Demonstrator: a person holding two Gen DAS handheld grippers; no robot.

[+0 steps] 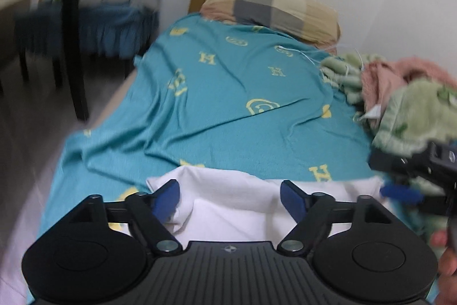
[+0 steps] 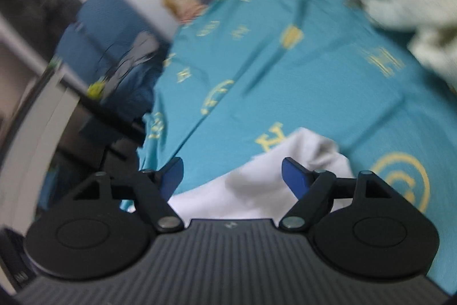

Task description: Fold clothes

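Note:
A white garment lies on the teal bed sheet at the near edge of the bed. My left gripper is open above it, jaws wide apart with the cloth between and below them, holding nothing. In the left wrist view my right gripper shows at the right edge near the garment's right corner. In the right wrist view, which is blurred, my right gripper is open over the white garment's corner on the sheet.
A checked pillow lies at the bed's head against the wall. A pile of green and pink fluffy blankets fills the right side. A blue-covered chair and dark table legs stand left of the bed.

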